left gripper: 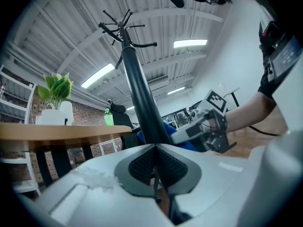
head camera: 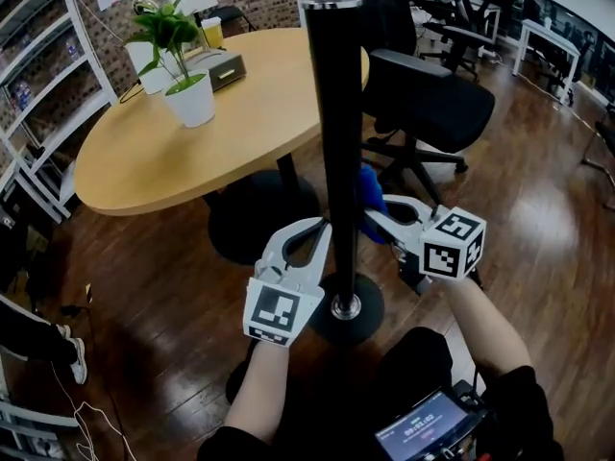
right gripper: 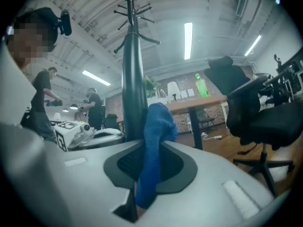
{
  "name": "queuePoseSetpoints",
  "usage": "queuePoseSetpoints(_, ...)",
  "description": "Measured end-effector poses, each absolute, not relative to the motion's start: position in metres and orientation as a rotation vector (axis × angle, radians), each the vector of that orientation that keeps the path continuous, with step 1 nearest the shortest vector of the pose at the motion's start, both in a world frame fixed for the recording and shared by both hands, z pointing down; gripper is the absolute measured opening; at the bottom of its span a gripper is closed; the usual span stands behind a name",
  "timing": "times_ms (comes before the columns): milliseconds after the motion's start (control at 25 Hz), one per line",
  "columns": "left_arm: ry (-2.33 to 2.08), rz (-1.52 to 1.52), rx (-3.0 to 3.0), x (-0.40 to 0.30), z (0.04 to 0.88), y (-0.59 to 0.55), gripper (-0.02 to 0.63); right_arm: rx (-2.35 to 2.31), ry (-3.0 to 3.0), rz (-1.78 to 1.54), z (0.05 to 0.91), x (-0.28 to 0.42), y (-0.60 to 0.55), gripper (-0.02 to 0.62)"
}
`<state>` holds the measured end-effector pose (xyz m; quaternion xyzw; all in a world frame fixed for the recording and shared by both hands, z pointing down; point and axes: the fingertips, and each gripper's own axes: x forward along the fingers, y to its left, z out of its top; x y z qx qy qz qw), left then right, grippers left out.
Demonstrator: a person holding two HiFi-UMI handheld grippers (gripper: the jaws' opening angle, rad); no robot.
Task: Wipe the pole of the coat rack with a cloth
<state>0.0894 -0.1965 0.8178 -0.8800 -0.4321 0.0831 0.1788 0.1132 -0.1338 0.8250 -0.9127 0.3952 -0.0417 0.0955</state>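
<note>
Right gripper [right gripper: 147,174] clamped on the blue cloth [right gripper: 157,124], cloth pressed low against the pole [head camera: 336,142]. Left gripper [left gripper: 155,151] closed and empty, tips resting on the pole. I judge wiping under way, upper pole left. Cloth contact half hidden behind the pole; cleanliness unreadable.

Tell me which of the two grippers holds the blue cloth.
The right gripper: the blue cloth is pinched between its jaws, whereas the left gripper has its jaws together, nothing between them.
</note>
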Motion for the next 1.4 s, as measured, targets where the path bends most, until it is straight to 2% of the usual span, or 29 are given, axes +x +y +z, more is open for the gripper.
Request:
queuePoseSetpoints(520,-1.243,-0.094,-2.506,0.103,0.974,-0.208,0.000,-2.615,1.005,-0.792,1.121,0.107,-0.145,0.052)
queuePoseSetpoints(840,-1.257,-0.239,-2.506,0.104,1.040,-0.211,0.000,-2.566,0.968,-1.184,1.256,0.090,-0.156,0.051)
queuePoseSetpoints(1080,-1.269,-0.265,-2.500,0.101,1.056,-0.210,0.000,-2.469,0.925,-1.282,1.304,0.075,-0.176,0.052)
queuePoseSetpoints(1400,-1.269,-0.265,-2.516,0.102,1.054,-0.216,0.000,-2.508,0.973,-1.207,1.273,0.073,-0.188,0.052)
